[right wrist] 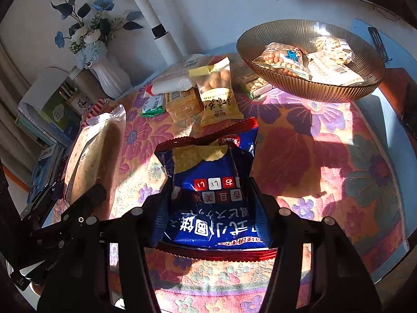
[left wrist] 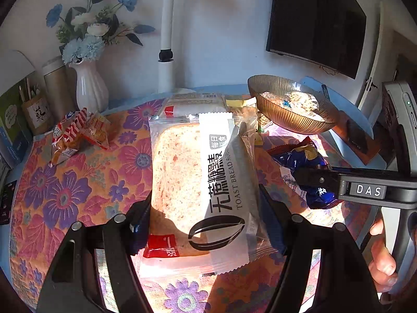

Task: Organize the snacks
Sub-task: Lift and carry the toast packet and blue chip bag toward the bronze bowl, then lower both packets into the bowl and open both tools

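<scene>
A clear packet of toast bread (left wrist: 187, 172) with a white label hangs above the flowered tablecloth (left wrist: 78, 182), and my left gripper (left wrist: 206, 216) is shut on its two sides. My right gripper (right wrist: 211, 203) is shut on a blue snack bag (right wrist: 213, 182) with red crimped ends, also held off the cloth. In the left wrist view the same blue snack bag (left wrist: 305, 161) shows to the right, beside the toast. A ribbed brown glass bowl (right wrist: 312, 88) at the back right holds several small snack packets; the bowl (left wrist: 286, 122) stands beyond both grippers.
Loose snacks lie at the back of the table: a yellow peanut packet (right wrist: 219, 96), biscuit packets (right wrist: 182, 101), and red-striped packets (left wrist: 78, 133) at the left. A white vase with blue flowers (left wrist: 91, 86), a white post (left wrist: 166, 39) and books stand behind. A hand (left wrist: 383, 255) holds the right tool.
</scene>
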The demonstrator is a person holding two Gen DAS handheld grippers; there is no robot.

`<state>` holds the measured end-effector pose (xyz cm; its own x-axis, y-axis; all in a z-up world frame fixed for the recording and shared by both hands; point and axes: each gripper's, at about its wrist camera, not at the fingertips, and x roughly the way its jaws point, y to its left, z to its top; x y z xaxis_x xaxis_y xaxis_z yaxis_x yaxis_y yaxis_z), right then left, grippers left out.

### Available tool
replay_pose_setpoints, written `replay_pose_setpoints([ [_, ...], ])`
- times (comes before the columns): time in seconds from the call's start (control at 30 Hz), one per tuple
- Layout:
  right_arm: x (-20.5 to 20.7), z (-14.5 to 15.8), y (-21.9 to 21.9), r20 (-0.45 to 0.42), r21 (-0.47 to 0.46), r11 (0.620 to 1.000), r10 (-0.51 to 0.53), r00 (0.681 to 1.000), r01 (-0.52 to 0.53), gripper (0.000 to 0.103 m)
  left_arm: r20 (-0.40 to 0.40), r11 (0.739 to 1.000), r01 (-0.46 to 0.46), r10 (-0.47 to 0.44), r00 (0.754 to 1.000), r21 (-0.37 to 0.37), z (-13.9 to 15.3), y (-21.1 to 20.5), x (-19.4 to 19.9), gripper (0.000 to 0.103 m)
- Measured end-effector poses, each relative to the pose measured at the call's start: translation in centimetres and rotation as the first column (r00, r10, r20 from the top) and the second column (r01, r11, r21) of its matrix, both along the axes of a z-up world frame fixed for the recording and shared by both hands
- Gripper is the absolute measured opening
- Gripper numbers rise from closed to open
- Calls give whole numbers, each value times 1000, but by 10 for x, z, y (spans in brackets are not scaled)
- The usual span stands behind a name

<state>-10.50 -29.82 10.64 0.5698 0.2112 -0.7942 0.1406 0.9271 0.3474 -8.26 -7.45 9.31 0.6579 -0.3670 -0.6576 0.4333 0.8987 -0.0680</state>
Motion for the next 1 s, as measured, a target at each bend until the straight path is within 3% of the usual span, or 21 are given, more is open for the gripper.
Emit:
replay_pose_setpoints([
  [0.2,6,43,-67,117,-42,991,-125,985,130,56,78,995,99,-98,992,-19,38,-57,21,69],
  [0.4,36,58,-138,165,-58,960,-261,951,274,56,92,979,198,-193,977,-50,59,-131,70,69],
  [0.7,117,37,-214,102,50,927,-375,922,371,56,29,967,228,-226,974,-117,41,-218,155,69],
  [0.87,142,26,-225,86,75,931,-364,928,358,62,28,971,201,-199,979,-126,27,-237,183,71],
  [0.9,144,25,-225,89,74,934,-356,930,351,67,30,974,187,-185,982,-124,24,-240,187,72],
  [1.0,137,26,-220,106,61,943,-333,937,328,68,17,975,183,-182,983,-130,20,-236,191,73],
])
